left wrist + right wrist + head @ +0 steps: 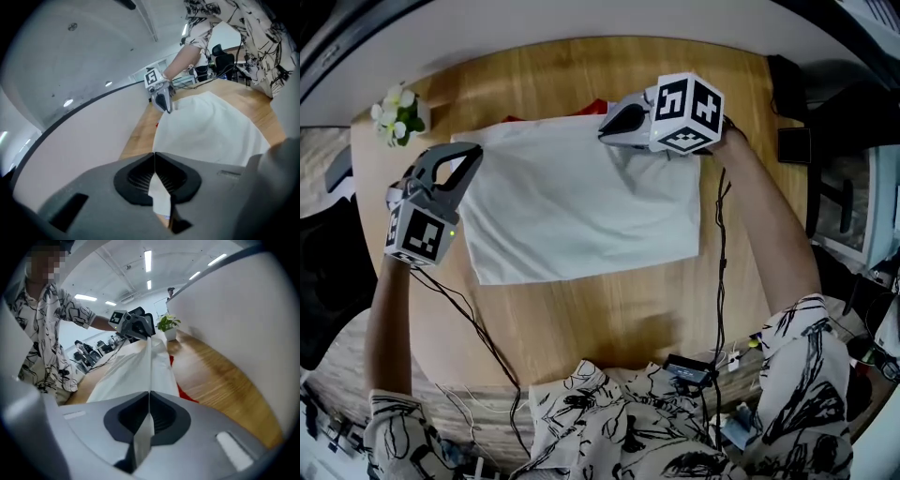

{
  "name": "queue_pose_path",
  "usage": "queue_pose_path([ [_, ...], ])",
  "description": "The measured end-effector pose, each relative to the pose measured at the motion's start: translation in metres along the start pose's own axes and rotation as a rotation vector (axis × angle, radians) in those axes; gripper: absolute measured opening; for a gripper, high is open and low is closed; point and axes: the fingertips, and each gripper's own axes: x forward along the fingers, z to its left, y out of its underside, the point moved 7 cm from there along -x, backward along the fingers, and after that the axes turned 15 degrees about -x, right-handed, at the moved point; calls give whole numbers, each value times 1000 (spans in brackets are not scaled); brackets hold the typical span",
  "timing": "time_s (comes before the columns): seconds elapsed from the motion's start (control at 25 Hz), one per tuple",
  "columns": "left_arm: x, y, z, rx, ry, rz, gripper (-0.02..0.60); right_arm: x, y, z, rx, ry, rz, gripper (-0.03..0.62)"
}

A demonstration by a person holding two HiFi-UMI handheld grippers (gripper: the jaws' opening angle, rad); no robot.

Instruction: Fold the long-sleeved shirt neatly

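A white long-sleeved shirt (581, 202) lies folded into a rectangle on the round wooden table (609, 309). My left gripper (473, 155) is at the shirt's far left corner. In the left gripper view its jaws (153, 154) are shut, with a strip of the white cloth (159, 197) pinched between them. My right gripper (609, 127) is at the far right edge of the shirt. The right gripper view shows it (149, 392) shut on a fold of the shirt (143, 437), and the cloth runs taut from there toward the left gripper (133, 324).
Something red (595, 106) peeks out from under the shirt's far edge. A small potted plant (397, 114) stands at the table's far left. Cables (478, 328) trail from both grippers across the near table. A curved white wall rings the table's far side.
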Motion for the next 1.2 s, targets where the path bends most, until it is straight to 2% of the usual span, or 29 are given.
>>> queue_pose_path([
  [0.12, 18, 9, 7, -67, -48, 87, 15, -13, -4, -13, -42, 160, 81, 12],
  [0.2, 31, 15, 14, -130, -67, 138, 17, -10, -5, -17, -72, 225, 163, 12],
  [0.36, 54, 27, 21, -206, -79, 241, 18, 9, 2, -19, -112, 291, 303, 12],
  [0.6, 75, 39, 20, -263, -94, 312, 24, 22, 12, -19, -144, 379, 381, 14],
  [0.68, 73, 42, 24, -315, -127, 313, 56, 23, 13, -19, -137, 402, 386, 16],
  [0.84, 57, 55, 42, -516, -247, 261, 153, 21, 19, -20, -73, 449, 344, 59],
  [1.0, 44, 63, 44, -524, -341, 260, 166, 9, 26, -23, 44, 504, 267, 140],
  [1.08, 42, 67, 42, -527, -372, 264, 163, -1, 30, -23, 99, 527, 222, 169],
  [1.2, 45, 73, 43, -576, -391, 247, 161, -20, 36, -21, 168, 540, 132, 195],
])
